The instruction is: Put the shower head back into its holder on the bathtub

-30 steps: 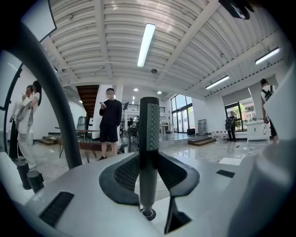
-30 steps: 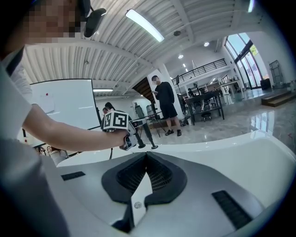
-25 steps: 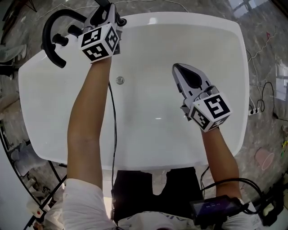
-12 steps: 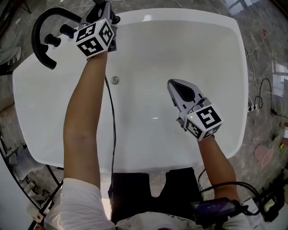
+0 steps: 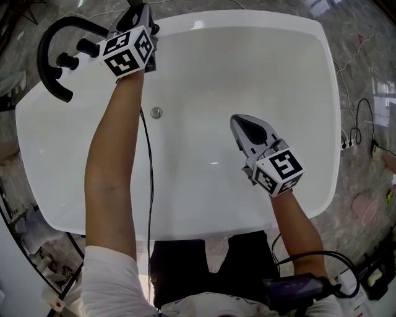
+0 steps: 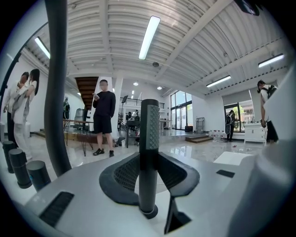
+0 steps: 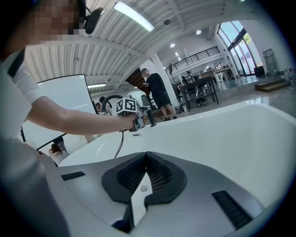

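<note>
The white bathtub fills the head view. Its black curved faucet with two knobs stands on the far left rim. My left gripper is beside that faucet, shut on the shower head's dark handle, which stands upright between the pads. A black hose runs back along my left arm. The holder itself is hidden. Over the middle of the tub my right gripper hangs shut, nothing in it; its pads meet.
A round drain fitting sits on the tub's inner wall. Cables and a power strip lie on the marble floor to the right. In the left gripper view the faucet pipe rises close on the left; a person stands beyond.
Both grippers have sunk a little. The right one drifted toward the tub's near side. The left one keeps its hold on the handle next to the faucet.
</note>
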